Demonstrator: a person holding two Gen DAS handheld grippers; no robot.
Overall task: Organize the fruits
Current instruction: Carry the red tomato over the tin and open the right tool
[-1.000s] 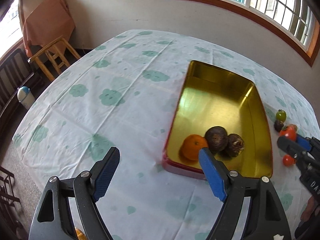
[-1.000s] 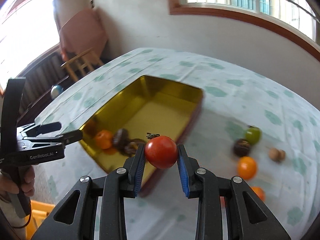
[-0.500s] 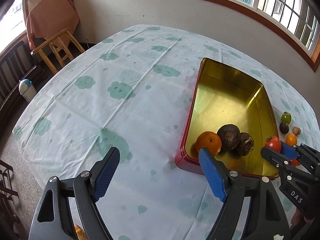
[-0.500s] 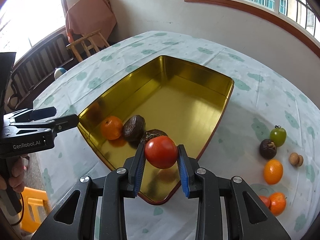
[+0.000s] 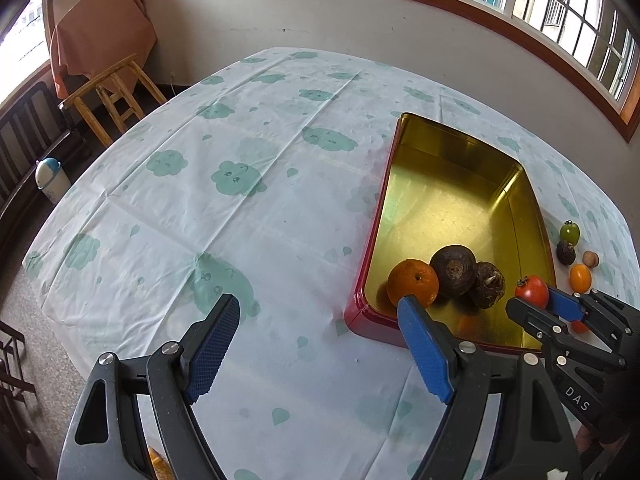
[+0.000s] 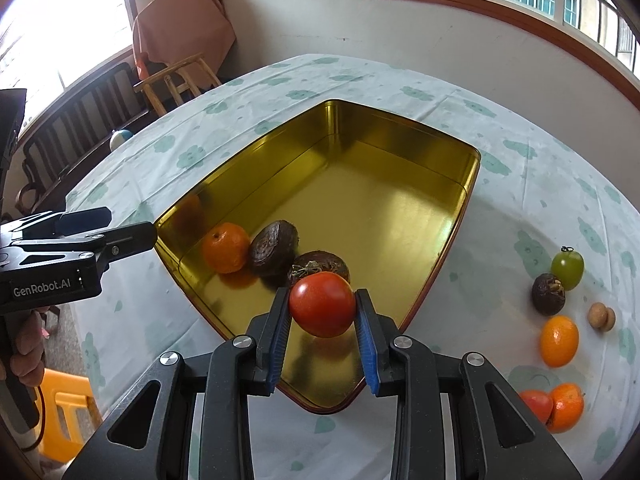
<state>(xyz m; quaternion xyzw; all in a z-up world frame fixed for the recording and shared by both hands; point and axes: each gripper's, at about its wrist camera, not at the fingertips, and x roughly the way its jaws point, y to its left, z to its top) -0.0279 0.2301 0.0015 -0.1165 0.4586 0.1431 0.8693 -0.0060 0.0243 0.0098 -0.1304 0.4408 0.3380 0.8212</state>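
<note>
Three fruits are lying in the gold tin [image 6: 400, 216] near its close corner: an orange [image 6: 225, 247] at the left, a dark brown round fruit [image 6: 274, 243] touching it, and a second dark brown fruit [image 6: 320, 265] just to the right of that. At the far left of the right wrist view the left gripper [image 6: 124, 226] is hanging beside the tin's left corner, over the counter [image 6: 520, 200] with its cloud-print cloth. In its own view the left gripper [image 5: 316, 334] is showing its jaws spread wide with nothing between them, and its right blue pad is sitting in front of the orange [image 5: 413, 282]. Further right, the right gripper [image 6: 322, 316] is gripping a red tomato [image 6: 322, 310] between its blue pads, jaws closed on it, and is holding it above the tin's near end, just in front of the second dark fruit. Right of the tin, loose fruit is lying on the cloth: a green fruit [image 6: 567, 264] touching a dark brown one [image 6: 548, 294], a small tan nut-like piece [image 6: 601, 315], an orange one [image 6: 559, 341], and nearest the camera a red tomato [image 6: 536, 405] touching another orange fruit [image 6: 566, 406]. A wooden stool [image 6: 176, 80] is standing beyond the counter's far left edge.
</note>
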